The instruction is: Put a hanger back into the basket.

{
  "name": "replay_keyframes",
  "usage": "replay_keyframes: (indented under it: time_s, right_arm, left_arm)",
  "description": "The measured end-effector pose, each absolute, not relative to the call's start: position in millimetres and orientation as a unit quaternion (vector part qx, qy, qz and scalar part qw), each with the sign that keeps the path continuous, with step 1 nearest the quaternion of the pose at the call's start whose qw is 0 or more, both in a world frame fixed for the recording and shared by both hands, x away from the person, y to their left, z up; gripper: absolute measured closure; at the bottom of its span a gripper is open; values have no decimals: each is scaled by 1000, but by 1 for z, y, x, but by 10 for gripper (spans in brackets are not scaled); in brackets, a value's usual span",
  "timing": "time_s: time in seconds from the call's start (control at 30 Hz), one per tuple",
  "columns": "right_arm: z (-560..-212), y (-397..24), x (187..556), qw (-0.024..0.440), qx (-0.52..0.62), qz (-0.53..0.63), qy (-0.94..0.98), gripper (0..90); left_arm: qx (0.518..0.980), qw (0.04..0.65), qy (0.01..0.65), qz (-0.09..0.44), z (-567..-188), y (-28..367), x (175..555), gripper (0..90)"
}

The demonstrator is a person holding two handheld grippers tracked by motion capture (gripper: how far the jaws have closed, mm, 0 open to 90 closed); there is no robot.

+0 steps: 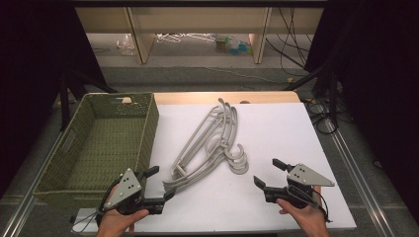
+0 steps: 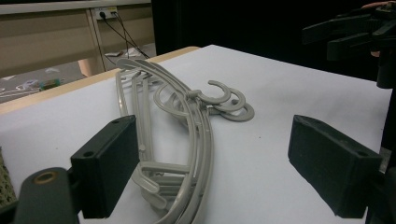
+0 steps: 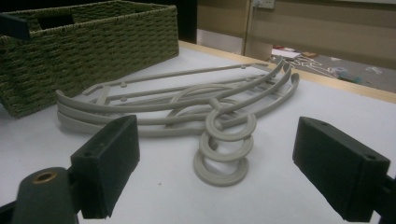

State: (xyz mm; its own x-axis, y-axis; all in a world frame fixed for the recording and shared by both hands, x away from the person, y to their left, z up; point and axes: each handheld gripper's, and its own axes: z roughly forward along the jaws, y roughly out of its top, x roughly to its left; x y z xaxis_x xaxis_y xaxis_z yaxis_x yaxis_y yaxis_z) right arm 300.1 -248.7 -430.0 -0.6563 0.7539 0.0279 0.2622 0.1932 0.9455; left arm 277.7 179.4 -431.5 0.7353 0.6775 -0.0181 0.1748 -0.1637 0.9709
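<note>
Left hand-held gripper (image 1: 159, 183): jaws spread, empty, at table's near edge.
Right hand-held gripper (image 1: 266, 174): jaws spread, empty.
Hangers (image 1: 210, 145): grey stack lying mid-table (image 1: 276, 128), between grippers.
Basket (image 1: 143, 143): green wicker, left of hangers.

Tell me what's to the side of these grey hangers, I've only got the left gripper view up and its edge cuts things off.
Observer: A green woven basket sits beside the hangers, toward the left gripper.
Operator: Anything in the basket?
Observer: From the high view, nothing; its bottom is bare weave.
Operator: How many hooks in the pile?
Observer: The right gripper view shows three hooks overlapping, pointing toward the right gripper.
Operator: Is that gripper open?
Observer: Yes, jaws spread, short of the hooks.
</note>
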Motion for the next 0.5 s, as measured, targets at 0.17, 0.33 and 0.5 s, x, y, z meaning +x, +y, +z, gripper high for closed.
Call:
replay_keyframes:
  time_s: [0.17, 0.33, 0.5]
  right_arm:
    - [-430, -249, 300, 232, 347, 533, 736, 157]
    - [-430, -249, 301, 231, 348, 534, 735, 158]
    - [-431, -251, 302, 240, 346, 531, 735, 158]
  left_arm:
    - [735, 574, 287, 218, -430, 178, 279, 163]
    - [734, 577, 292, 209, -428, 172, 280, 163]
    - [743, 571, 283, 205, -423, 164, 284, 163]
